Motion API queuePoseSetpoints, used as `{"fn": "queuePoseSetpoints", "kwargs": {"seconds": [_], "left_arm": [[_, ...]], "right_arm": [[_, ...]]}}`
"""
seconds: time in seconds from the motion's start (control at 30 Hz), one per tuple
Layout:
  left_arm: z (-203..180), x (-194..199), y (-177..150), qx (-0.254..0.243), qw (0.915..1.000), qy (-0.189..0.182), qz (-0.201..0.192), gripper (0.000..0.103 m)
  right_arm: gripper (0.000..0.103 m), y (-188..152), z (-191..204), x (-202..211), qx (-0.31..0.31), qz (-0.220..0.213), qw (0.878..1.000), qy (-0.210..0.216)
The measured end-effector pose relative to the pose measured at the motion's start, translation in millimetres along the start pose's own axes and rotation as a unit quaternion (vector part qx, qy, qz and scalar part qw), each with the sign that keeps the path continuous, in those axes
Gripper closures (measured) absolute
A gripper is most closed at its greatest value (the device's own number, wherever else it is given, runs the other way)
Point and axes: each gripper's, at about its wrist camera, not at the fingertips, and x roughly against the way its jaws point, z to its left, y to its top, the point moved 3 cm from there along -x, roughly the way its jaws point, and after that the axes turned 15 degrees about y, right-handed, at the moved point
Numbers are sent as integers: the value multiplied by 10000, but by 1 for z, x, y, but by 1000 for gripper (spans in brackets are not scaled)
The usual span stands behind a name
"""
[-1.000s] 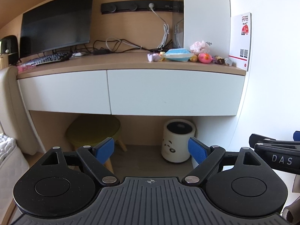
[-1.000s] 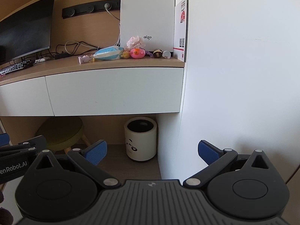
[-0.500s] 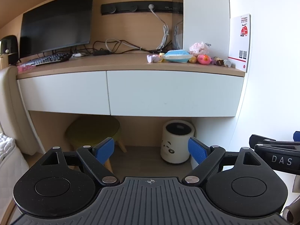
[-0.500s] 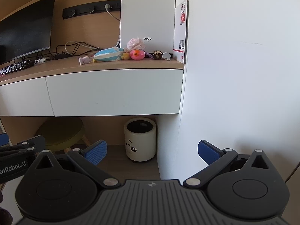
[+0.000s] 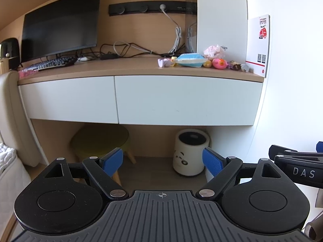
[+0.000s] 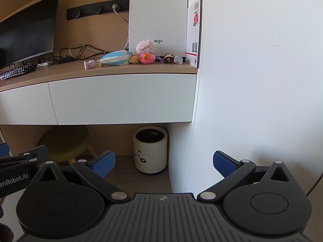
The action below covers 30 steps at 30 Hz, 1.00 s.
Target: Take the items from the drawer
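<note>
Facing a wooden worktop (image 5: 125, 68), both tongs hang low in frame, empty. The left tongs (image 5: 162, 159) and right tongs (image 6: 163, 161) gape wide, ribbed blue pads (image 5: 113, 161) apart. Two flat, handleless white drawers sit shut at mid-frame: the left drawer (image 5: 68, 98) and right drawer (image 5: 185, 100), contents hidden. Along the upper right, glossy small toys (image 6: 147, 58) and a crinkled blue-white pouch (image 6: 117, 58) cluster on the wood; most are too small to identify. A round stool (image 5: 101, 139) sits shadowed below.

A home bedroom study nook — wooden desk (image 5: 125, 68) with monitor (image 5: 60, 24) at ten o'clock, small toys (image 6: 147, 58), mattress edge (image 5: 8, 161) at eight o'clock.
</note>
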Motion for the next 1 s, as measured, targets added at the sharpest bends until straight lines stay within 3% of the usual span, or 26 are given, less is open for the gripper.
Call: {"fn": "queuePoseSetpoints", "kwargs": {"seconds": [1.0], "left_arm": [[-2,-1,-4,24,10000,23,9,12]], "right_arm": [[0,-5,-2,-2,-18,44,10000,-10]]}}
